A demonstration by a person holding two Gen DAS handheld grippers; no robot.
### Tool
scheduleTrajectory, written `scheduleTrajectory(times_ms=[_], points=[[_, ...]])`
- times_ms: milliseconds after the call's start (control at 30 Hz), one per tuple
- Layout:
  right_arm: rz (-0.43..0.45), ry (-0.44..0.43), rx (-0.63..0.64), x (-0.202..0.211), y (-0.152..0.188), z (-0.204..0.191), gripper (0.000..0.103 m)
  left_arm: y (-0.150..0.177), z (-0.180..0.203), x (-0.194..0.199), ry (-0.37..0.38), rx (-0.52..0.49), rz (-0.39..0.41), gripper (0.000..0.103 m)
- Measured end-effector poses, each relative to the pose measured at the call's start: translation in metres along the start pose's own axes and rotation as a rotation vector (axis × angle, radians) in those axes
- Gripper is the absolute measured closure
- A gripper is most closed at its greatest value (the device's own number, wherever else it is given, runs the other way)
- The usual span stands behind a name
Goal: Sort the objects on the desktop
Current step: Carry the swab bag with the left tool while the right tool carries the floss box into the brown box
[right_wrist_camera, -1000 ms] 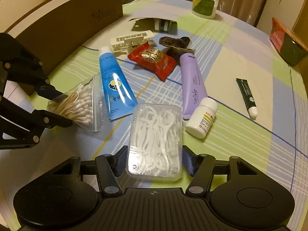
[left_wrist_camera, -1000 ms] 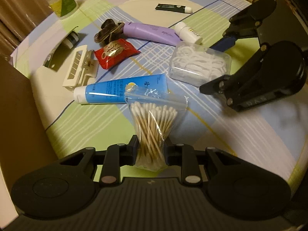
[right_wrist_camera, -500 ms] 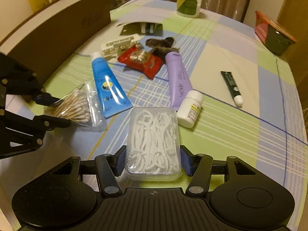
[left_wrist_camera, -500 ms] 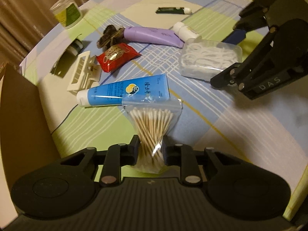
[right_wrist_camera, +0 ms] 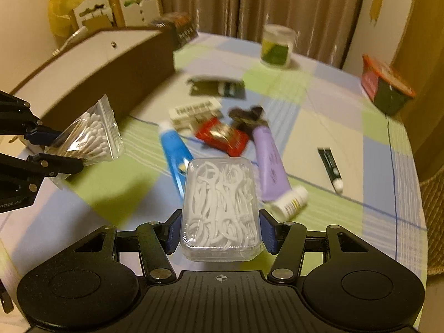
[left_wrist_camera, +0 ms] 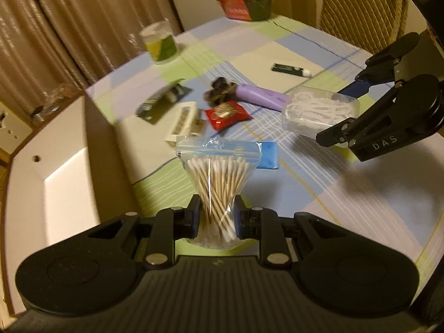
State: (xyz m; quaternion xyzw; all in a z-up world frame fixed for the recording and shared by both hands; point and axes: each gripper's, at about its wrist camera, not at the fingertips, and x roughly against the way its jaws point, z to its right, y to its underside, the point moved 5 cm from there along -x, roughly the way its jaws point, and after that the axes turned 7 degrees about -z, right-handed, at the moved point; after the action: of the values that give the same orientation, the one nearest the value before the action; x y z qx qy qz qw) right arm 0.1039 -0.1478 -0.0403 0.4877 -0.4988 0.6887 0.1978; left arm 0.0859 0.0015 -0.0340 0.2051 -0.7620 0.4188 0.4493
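My left gripper (left_wrist_camera: 217, 219) is shut on a clear zip bag of cotton swabs (left_wrist_camera: 217, 177) and holds it above the table; the bag also shows in the right wrist view (right_wrist_camera: 88, 136). My right gripper (right_wrist_camera: 220, 231) is shut on a clear box of white floss picks (right_wrist_camera: 220, 202), lifted off the table; the box shows in the left wrist view (left_wrist_camera: 319, 111). On the checked tablecloth lie a blue tube (right_wrist_camera: 174, 152), a purple tube (right_wrist_camera: 270, 163), a red packet (right_wrist_camera: 222, 136), a white pill bottle (right_wrist_camera: 291, 202) and a white hair clip (right_wrist_camera: 194, 109).
A brown box with a white inside (left_wrist_camera: 55, 166) stands at the left. A small dark tube (right_wrist_camera: 330, 166), a dark hair tie (right_wrist_camera: 247, 113), a dark card (right_wrist_camera: 216, 87), a green-labelled jar (right_wrist_camera: 276, 47) and a red bowl (right_wrist_camera: 385, 83) sit further back.
Both grippers have risen from the table with their loads. The swab bag and the floss box are now held higher, and the views tilt up toward the curtains.
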Motion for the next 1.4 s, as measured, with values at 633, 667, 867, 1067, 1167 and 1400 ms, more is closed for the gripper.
scheduleTrajectory(times_ms=[633,667,867,1067,1167,1400], points=[[0.224,-0.162,0.186,0.035,-0.12,-0.08,0.047,0.023,-0.105,0.083,-0.19,0.296,0.119,0.083],[0.233,-0.182,0.193,0.034,-0.128,-0.084,0.047,0.022,-0.112,0.084,-0.21,0.314,0.111,0.083],[0.248,-0.268,0.209,0.028,-0.171,-0.12,0.047,0.032,-0.163,0.084,-0.269,0.413,0.054,0.083],[0.219,-0.275,0.202,0.003,-0.201,-0.161,0.047,0.042,-0.208,0.063,-0.274,0.385,-0.001,0.083],[0.188,-0.246,0.179,-0.017,-0.213,-0.178,0.047,0.043,-0.226,0.044,-0.242,0.349,-0.009,0.083],[0.099,-0.142,0.179,-0.072,-0.228,-0.203,0.047,0.042,-0.254,-0.004,-0.158,0.274,-0.021,0.083]])
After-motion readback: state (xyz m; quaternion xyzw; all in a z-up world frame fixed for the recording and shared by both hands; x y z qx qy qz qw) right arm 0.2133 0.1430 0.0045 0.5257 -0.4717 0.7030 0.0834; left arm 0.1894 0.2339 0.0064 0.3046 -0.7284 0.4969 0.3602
